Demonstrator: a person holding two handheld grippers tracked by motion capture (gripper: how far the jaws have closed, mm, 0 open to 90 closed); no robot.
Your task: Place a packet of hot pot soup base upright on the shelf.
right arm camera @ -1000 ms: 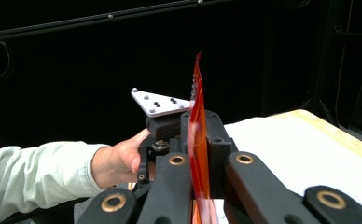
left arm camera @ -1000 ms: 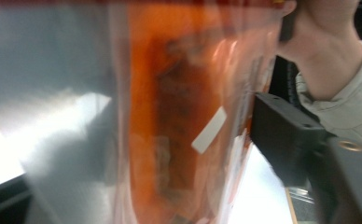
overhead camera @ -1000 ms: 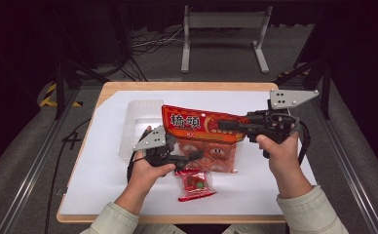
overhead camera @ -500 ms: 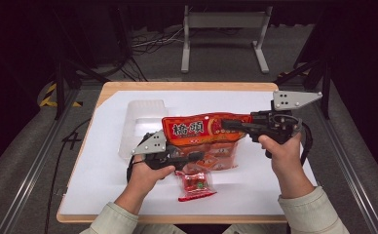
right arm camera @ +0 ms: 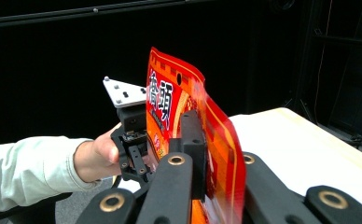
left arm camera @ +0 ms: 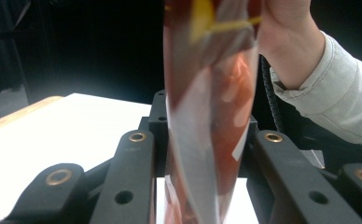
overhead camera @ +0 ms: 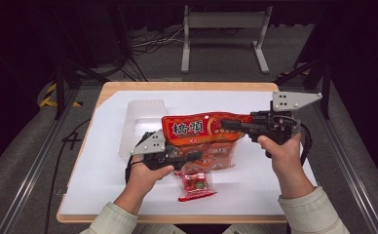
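We hold the red snack bag (overhead camera: 201, 134) above the white surface (overhead camera: 104, 165) between both claws. Our right claw (overhead camera: 228, 124) is clamped tight on its printed top edge. Our left claw (overhead camera: 193, 157) has just been closing and now grips its lower edge. A small red packet (overhead camera: 195, 183) lies just below.

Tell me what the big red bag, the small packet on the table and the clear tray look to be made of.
Big red bag: thin glossy plastic film, probably; it bends and shines, and its lower part is see-through.
Small red packet: likely the same kind of shiny printed film, crinkled at its sealed ends.
Clear tray: seemingly thin moulded plastic, translucent, with the white table cover showing through.
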